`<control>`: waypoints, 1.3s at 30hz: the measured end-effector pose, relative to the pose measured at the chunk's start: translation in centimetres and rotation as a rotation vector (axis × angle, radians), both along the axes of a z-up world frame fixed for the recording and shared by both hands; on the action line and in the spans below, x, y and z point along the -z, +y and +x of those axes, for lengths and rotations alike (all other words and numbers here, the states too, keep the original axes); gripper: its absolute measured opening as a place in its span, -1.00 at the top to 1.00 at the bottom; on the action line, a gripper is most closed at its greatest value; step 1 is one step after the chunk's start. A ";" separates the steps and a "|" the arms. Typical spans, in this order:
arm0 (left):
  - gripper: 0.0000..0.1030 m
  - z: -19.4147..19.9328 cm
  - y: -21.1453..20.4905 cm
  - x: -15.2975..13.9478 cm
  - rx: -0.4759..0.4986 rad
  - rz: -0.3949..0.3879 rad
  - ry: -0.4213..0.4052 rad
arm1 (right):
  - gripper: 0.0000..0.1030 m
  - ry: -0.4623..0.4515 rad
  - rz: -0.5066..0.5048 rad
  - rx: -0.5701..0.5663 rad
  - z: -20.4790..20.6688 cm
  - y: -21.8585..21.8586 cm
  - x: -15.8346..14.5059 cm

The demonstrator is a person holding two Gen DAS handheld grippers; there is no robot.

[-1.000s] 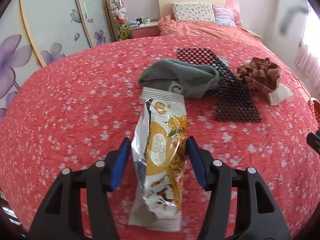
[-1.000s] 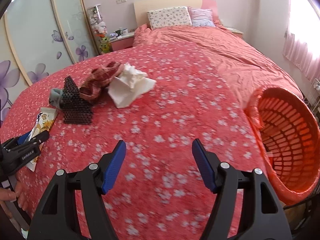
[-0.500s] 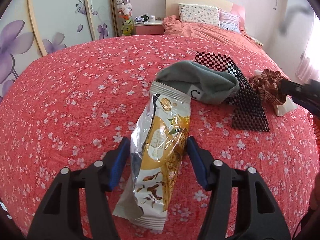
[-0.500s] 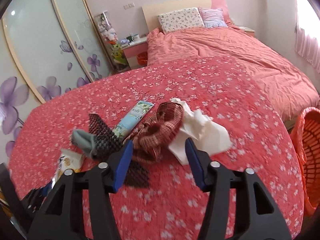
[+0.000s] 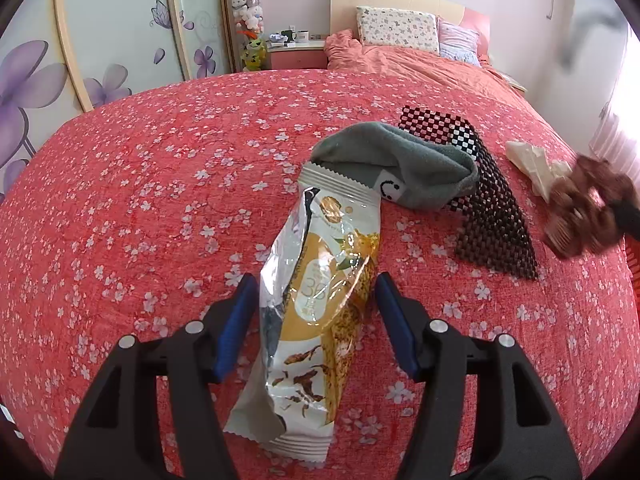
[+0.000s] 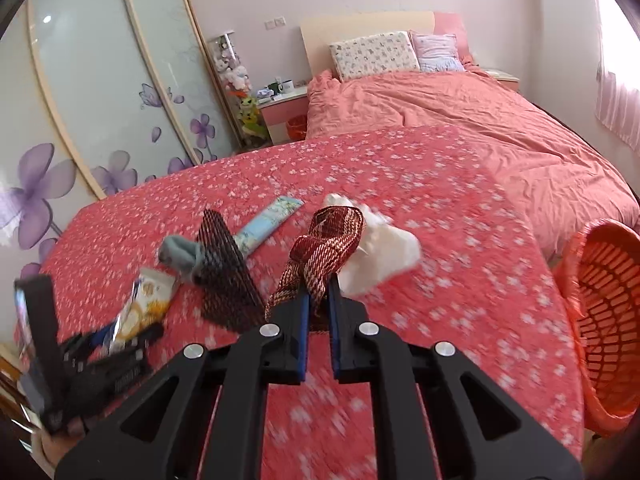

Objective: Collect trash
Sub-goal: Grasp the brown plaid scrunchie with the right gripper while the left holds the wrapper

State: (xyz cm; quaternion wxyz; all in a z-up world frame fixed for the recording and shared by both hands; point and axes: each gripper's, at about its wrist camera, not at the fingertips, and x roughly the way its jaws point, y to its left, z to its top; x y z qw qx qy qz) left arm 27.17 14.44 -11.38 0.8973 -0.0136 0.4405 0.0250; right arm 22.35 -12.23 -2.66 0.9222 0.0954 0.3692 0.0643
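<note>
Right gripper (image 6: 318, 312) clamped on limp cloth (image 6: 328, 240); left gripper (image 5: 316, 300) open astride crinkly, slippery wrapper (image 5: 316, 312), pinch mid-body.

sock (image 5: 404, 168) on wrapper (image 5: 316, 308) top, mat (image 5: 492, 216) right

Right gripper (image 6: 318, 300) with jaws clamped together; left gripper (image 5: 314, 294) with jaws apart.

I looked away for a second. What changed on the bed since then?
The right claw swung left from the orange basket, closed on the red plaid woven cloth and lifted it. The left claw still straddles the yellow snack wrapper, open; grey sock unmoved.
</note>
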 end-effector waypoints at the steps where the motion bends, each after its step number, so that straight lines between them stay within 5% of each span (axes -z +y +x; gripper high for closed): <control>1: -0.17 0.0 -0.1 0.0 0.000 0.001 0.000 | 0.83 0.005 -0.002 0.001 -0.2 -0.4 0.1; 6: -0.17 0.0 -0.2 0.0 0.014 0.008 -0.001 | 0.80 0.073 -0.063 0.005 -1.9 -2.3 1.7; 8: -0.17 -0.1 -0.3 0.0 0.030 0.003 -0.001 | 0.56 0.087 -0.087 0.008 -2.2 -2.7 2.2; 12: -0.17 -0.8 -0.3 -0.1 0.063 -0.033 -0.003 | -0.32 0.066 -0.100 0.027 -1.9 -3.2 2.1; 15: -0.17 -1.2 -0.4 -0.1 0.074 -0.048 -0.003 | -0.53 0.063 -0.119 0.024 -0.9 -2.5 2.2; 22: -0.13 -1.3 -0.1 0.1 0.066 -0.039 -0.002 | -0.58 0.145 -0.235 0.012 1.0 -0.4 4.9; 28: -0.07 -1.3 0.0 0.0 0.071 -0.019 -0.004 | -0.29 0.149 -0.203 0.057 1.4 -1.3 4.7; 39: -0.19 -1.2 -0.6 0.2 0.073 0.005 -0.004 | -0.32 0.138 -0.181 0.071 0.9 -1.6 5.4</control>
